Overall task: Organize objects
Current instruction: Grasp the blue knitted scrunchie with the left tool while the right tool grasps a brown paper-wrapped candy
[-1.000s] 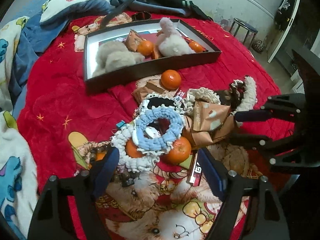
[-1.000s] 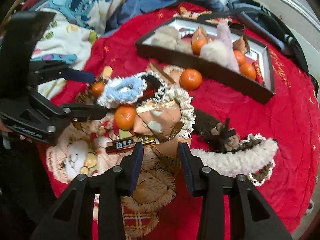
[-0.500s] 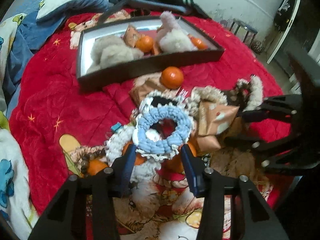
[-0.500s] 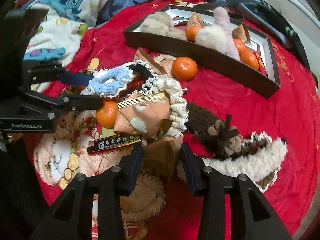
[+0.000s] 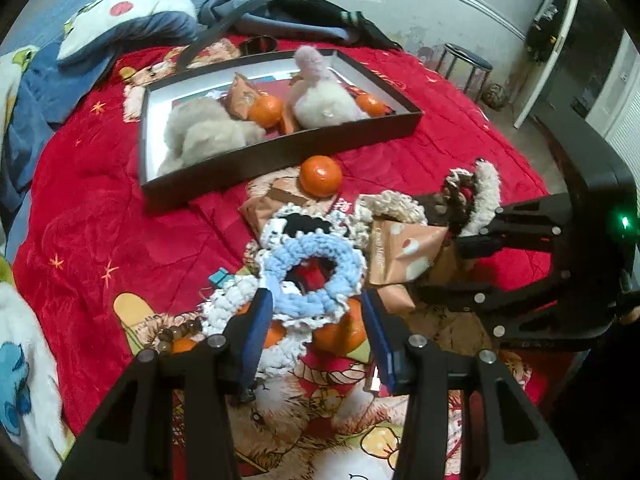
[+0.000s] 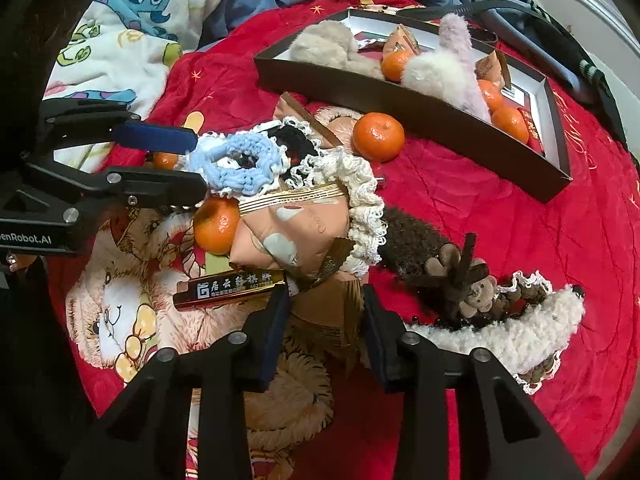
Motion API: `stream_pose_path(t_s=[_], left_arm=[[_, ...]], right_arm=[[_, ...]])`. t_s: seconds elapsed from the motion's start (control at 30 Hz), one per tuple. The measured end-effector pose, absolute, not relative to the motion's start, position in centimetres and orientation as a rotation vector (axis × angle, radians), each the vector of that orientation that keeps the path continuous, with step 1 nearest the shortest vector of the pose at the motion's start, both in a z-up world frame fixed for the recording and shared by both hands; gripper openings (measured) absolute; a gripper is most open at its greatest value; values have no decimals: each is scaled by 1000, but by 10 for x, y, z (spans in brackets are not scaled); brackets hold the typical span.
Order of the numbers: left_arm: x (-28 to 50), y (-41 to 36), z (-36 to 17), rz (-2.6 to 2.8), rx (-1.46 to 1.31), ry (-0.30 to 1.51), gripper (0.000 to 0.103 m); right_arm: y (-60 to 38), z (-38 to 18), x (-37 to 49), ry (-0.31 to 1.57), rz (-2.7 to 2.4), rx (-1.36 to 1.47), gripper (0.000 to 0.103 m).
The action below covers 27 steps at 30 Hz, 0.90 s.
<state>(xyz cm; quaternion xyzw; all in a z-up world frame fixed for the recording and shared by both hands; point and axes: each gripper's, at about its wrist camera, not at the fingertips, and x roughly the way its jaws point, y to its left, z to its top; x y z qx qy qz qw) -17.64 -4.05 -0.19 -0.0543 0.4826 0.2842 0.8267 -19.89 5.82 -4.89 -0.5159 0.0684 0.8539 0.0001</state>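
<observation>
On the red bed (image 5: pixel 100 208), your left gripper (image 5: pixel 316 320) fingers grip the blue crocheted ring (image 5: pixel 316 276); your right gripper (image 6: pixel 324 316) fingers, just narrowing, flank a brown snack packet (image 6: pixel 324 300); box (image 5: pixel 280 152) beyond.

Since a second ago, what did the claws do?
The left claw closed in around the blue scrunchie, both pads at its edge. The right claw has just closed a bit around the brown packet. The tangerines and the box stayed put.

5 tangerines (image 6: pixel 378 136) outside box, 3 in box (image 6: pixel 416 114), 2 hand-held grippers (image 6: pixel 324 312)
</observation>
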Motion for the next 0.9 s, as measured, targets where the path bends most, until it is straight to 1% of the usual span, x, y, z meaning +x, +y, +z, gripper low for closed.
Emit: stream_pose_path(t_s=[0.17,0.37,0.47,0.5,0.53,0.57,0.63,0.8,0.9], left_arm=[[-168,-49,-11,587,-31,1058,45],[-162,-47,-10,577,0,1040,45],[-156,-44,-18,578,23,1066,45],[-155,-43,-21,581,26,1073,43],[-154,-42,-23,567,12,1079,39],[-154,-40,-24,559,-5,1085,32],[-156,-36,-25,560,-25,1085,32],[-161,-28,-21,561,-90,1071,23],[-165,-25,-20,558,-127,1061,21]], right_arm=[[59,-49,-197,251,2682,-1621,35],[59,-49,-197,275,2683,-1625,35],[60,-49,-197,291,2684,-1624,35],[60,-49,-197,294,2684,-1623,35],[60,-49,-197,297,2684,-1623,35],[60,-49,-197,299,2684,-1623,34],[59,-49,-197,299,2688,-1619,34],[62,-47,-195,329,2698,-1610,34],[63,-46,-193,347,2707,-1602,34]])
